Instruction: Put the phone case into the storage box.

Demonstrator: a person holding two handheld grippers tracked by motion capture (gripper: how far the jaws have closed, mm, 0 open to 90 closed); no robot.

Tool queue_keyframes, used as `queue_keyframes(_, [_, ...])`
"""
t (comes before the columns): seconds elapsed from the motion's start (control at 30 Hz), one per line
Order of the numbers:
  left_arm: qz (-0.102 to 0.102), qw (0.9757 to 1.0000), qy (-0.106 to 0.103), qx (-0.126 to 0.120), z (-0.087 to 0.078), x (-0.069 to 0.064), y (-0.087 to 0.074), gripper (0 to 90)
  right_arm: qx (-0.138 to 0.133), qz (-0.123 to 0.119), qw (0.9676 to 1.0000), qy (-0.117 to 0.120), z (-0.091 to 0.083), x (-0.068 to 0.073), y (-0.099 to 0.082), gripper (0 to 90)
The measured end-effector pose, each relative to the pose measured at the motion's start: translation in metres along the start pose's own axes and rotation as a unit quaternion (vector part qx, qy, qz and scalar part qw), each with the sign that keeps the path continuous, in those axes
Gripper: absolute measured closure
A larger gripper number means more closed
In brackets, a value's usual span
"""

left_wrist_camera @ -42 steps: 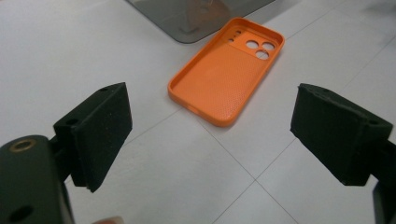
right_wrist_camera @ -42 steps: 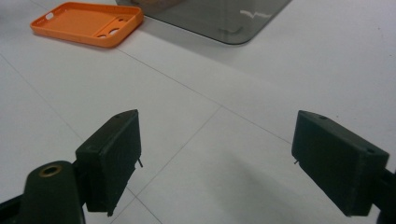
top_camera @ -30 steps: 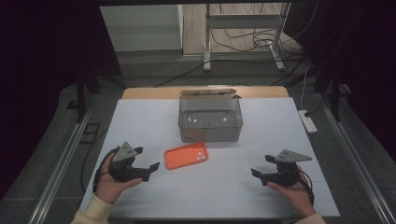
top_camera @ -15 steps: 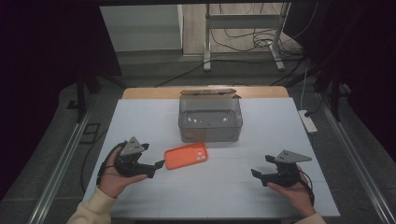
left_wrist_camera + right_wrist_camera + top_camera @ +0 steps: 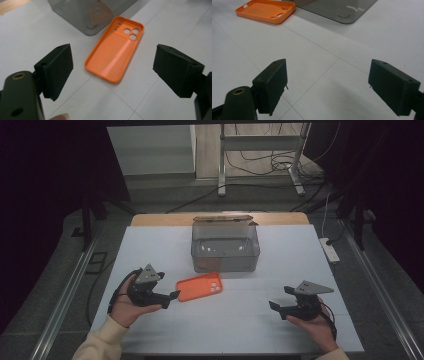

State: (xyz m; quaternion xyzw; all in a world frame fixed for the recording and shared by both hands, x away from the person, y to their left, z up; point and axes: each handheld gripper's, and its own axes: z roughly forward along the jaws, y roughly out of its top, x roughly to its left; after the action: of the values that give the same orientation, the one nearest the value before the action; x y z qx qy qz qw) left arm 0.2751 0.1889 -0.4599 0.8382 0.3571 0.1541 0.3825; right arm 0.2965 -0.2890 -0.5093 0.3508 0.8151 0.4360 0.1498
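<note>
Left tongs (image 5: 172,295) had crept rightward toward the case (image 5: 199,286) since the earlier frames.
Their jaws stood wide apart just short of the orange case, which lay flat at mid-desk (image 5: 150,250), touching the near wall of the grey box (image 5: 225,247). Right tongs (image 5: 276,307) hovered open near the desk's front right corner, holding nothing.

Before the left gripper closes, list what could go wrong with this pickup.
1. The orange phone case lies flat, open side up, on the white table; the open left gripper may push it along rather than lift it.
2. The case lies close to the grey bin; a nudge could drive it against the wall.
3. Its thin rim may flex and slip out.
</note>
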Motion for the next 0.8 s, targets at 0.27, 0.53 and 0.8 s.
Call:
queue_keyframes(0.27, [-0.003, 0.9999, -0.012, 0.003, 0.005, 0.005, 0.005, 15.8, 0.004, -0.002, 1.0000, -0.002, 0.000, 0.000, 0.000, 16.1])
queue_keyframes(0.53, [0.000, 0.9998, -0.014, 0.012, 0.010, 0.009, 0.009, 15.8, 0.003, -0.003, 1.0000, -0.001, 0.001, 0.001, -0.001, 16.1])
queue_keyframes(0.8, [0.011, 0.9997, -0.013, 0.019, 0.013, 0.011, 0.015, 15.6, 0.007, -0.005, 1.0000, -0.005, 0.002, 0.000, -0.001, 16.3])
